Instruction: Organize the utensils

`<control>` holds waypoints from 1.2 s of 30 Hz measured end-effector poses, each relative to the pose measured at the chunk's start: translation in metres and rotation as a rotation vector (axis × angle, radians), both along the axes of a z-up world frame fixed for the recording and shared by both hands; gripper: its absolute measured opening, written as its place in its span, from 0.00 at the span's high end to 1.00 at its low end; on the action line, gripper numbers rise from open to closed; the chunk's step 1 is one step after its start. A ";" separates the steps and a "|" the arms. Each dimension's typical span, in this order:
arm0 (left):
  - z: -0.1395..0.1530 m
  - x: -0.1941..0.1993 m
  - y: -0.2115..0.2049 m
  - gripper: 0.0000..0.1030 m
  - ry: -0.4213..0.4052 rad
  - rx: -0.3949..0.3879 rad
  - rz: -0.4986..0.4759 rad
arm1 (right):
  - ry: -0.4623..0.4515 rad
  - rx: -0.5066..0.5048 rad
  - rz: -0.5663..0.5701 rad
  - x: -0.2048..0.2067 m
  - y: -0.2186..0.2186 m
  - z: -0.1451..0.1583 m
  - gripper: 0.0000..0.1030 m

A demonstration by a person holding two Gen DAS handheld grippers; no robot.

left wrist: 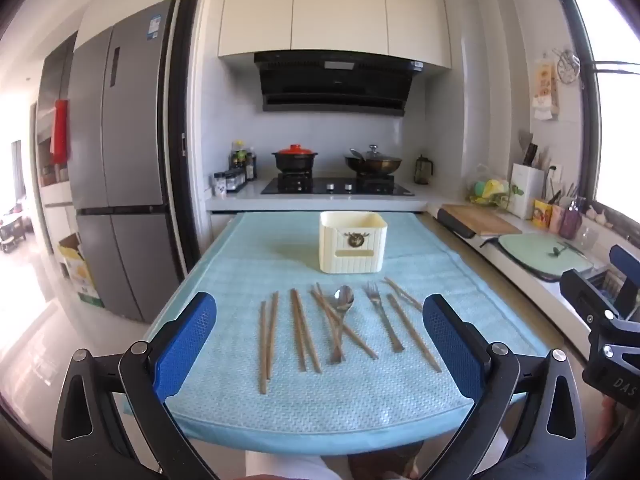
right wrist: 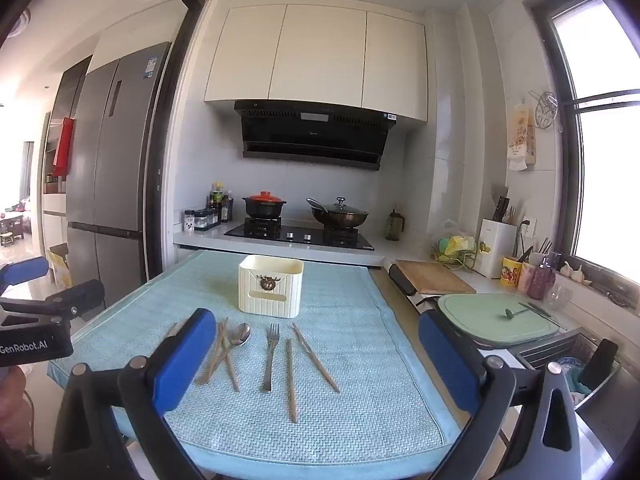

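Brown wooden chopsticks (left wrist: 298, 330), a steel spoon (left wrist: 343, 300) and fork (left wrist: 378, 312) are lying mid-mat on the light-blue woven mat (left wrist: 320, 408), its near edge bare. The ribbed cream plastic holder (left wrist: 353, 241) is standing at 12 o'clock. The left gripper (left wrist: 320, 350) and right gripper (right wrist: 316, 364) are hovering level, jaws spread wide, empty.

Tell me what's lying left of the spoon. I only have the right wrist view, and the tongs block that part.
Observer: Four chopsticks in two pairs, an outer pair and an inner pair, lie left of the spoon.
Operator: Which way do they lie?
Observer: Both pairs run roughly lengthwise, toward the cream holder.
Operator: Are the left tongs holding anything?
Observer: No. The left tongs are open and empty, above the near edge of the blue cloth.
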State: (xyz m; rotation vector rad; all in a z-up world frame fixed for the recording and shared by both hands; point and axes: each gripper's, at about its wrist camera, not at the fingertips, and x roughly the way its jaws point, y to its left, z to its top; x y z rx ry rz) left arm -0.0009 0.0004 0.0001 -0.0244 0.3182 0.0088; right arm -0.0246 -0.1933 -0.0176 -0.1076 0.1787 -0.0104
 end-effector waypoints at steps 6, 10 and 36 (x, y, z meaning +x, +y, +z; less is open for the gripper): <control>-0.004 0.002 -0.003 0.00 0.033 0.002 -0.007 | -0.002 -0.003 -0.001 -0.001 0.000 0.000 0.00; -0.006 0.004 0.001 0.00 0.041 -0.007 -0.009 | 0.001 0.000 0.000 -0.001 0.000 -0.001 0.00; -0.009 0.005 -0.004 0.00 0.047 0.008 -0.007 | 0.000 0.009 0.008 -0.002 -0.001 0.005 0.00</control>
